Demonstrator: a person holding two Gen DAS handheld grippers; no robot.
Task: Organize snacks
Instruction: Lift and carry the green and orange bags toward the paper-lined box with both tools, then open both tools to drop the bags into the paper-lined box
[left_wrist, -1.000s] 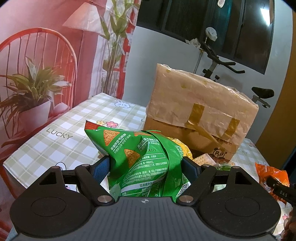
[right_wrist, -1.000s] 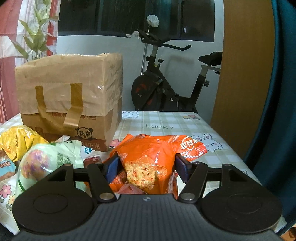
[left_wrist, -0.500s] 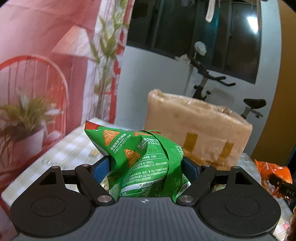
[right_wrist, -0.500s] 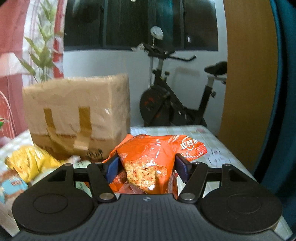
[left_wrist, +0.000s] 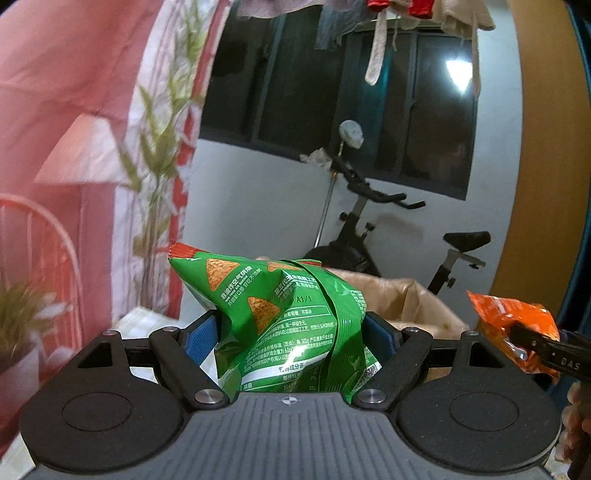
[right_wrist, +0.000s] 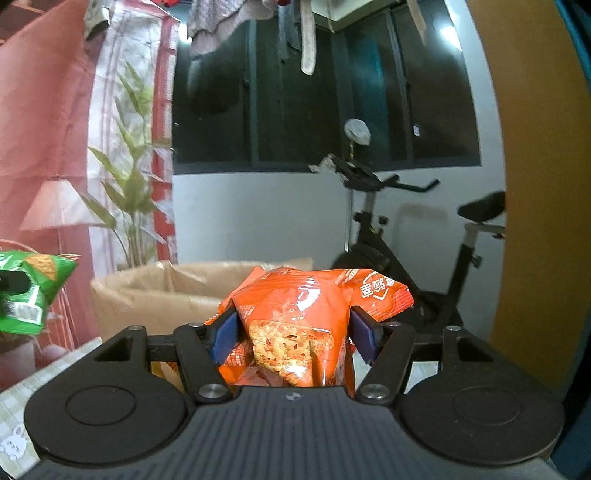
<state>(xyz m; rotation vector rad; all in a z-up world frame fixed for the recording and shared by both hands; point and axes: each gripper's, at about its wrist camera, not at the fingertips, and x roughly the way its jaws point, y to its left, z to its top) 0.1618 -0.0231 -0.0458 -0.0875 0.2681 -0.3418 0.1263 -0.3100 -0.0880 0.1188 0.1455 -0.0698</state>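
My left gripper (left_wrist: 290, 338) is shut on a green chip bag (left_wrist: 280, 317) and holds it in the air, just in front of the open top of a brown cardboard box (left_wrist: 413, 302). My right gripper (right_wrist: 293, 334) is shut on an orange snack bag (right_wrist: 295, 325), also raised near the box (right_wrist: 166, 295). The orange bag also shows at the right of the left wrist view (left_wrist: 513, 325). The green bag also shows at the left of the right wrist view (right_wrist: 33, 284). The box's inside is mostly hidden.
An exercise bike (right_wrist: 402, 236) stands behind the box against a white wall. A red curtain with plant print (left_wrist: 74, 147) hangs at the left. A wooden panel (right_wrist: 535, 184) is at the right. A strip of checked tablecloth (right_wrist: 44, 373) shows low left.
Both grippers have risen with their bags from table level to about the box's top rim. The snacks on the table have dropped out of view.
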